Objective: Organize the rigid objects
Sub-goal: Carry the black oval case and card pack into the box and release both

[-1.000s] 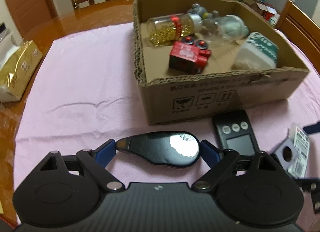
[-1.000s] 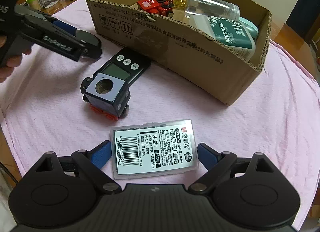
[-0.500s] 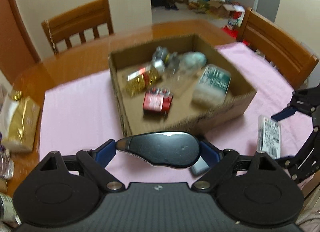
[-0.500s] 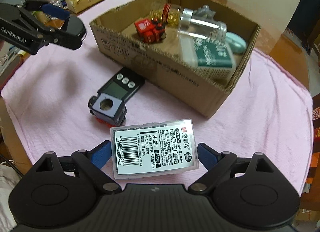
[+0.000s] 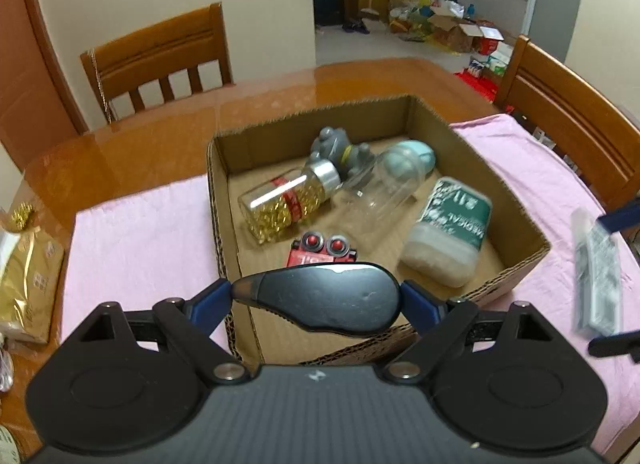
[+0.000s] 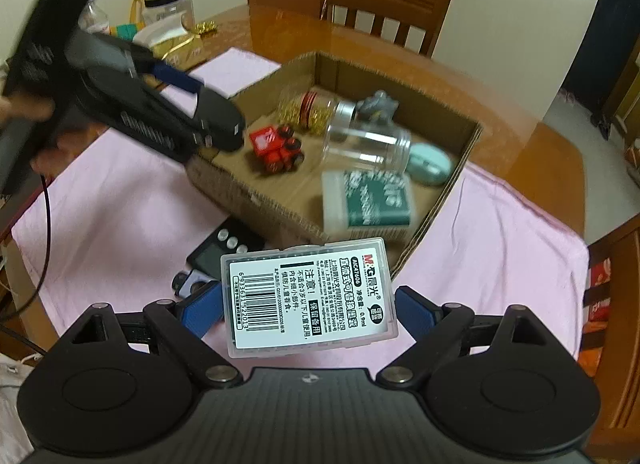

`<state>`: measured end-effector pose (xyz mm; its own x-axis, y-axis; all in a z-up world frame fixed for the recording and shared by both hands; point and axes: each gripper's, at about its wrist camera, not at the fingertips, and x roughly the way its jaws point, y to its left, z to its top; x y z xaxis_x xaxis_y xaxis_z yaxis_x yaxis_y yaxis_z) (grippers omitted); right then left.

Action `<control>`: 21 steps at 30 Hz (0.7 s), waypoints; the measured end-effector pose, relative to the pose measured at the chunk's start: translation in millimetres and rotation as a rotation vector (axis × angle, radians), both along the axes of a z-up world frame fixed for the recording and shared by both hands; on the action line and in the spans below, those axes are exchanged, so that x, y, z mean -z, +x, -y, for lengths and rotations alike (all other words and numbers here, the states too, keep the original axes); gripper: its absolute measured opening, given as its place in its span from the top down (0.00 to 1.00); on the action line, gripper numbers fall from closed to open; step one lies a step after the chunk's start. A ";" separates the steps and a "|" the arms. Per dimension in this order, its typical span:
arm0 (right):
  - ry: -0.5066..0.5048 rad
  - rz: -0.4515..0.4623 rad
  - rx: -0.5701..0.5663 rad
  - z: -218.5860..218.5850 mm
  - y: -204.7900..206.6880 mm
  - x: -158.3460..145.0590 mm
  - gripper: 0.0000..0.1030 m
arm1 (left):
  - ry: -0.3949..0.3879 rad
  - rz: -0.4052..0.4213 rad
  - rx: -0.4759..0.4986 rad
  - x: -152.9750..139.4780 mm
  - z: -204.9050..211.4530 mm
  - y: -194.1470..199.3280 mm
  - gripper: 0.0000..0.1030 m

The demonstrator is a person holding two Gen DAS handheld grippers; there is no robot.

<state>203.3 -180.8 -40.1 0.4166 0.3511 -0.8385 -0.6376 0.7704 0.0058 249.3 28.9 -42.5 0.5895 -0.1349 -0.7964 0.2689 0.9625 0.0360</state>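
Left gripper (image 5: 316,300) pinching black mouse (image 5: 320,300) over cardboard box (image 5: 516,207) near wall; right gripper (image 6: 308,308) clamps refill case (image 6: 310,298), box at 12 o'clock.

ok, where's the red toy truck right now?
Inside the cardboard box, near its front wall: the red toy truck lies just in front of the pill bottle, left of the clear jar.

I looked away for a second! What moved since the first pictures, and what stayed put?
Both grippers rose and swung toward the cardboard box. The left gripper now holds its black oval thing over the box's near edge; the right gripper carried the refill case closer. Grips unchanged; box contents and the scale stayed.
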 end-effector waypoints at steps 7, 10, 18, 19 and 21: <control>0.003 0.027 -0.007 -3.7 8.7 -7.4 0.09 | -0.011 -0.008 -0.050 5.9 -4.8 -2.9 0.08; 0.002 0.036 -0.017 -8.4 12.1 -9.7 0.09 | -0.032 0.009 -0.059 0.8 -9.9 -9.3 0.06; 0.012 0.064 -0.048 -23.7 25.1 -18.9 0.09 | -0.043 0.053 -0.126 -17.9 -27.7 -37.7 0.03; 0.015 0.066 -0.051 -26.7 26.9 -19.6 0.09 | -0.042 0.055 -0.137 -19.0 -29.7 -41.7 0.02; 0.020 0.070 -0.061 -33.5 31.9 -20.3 0.09 | -0.040 0.052 -0.160 -19.5 -32.9 -47.0 0.02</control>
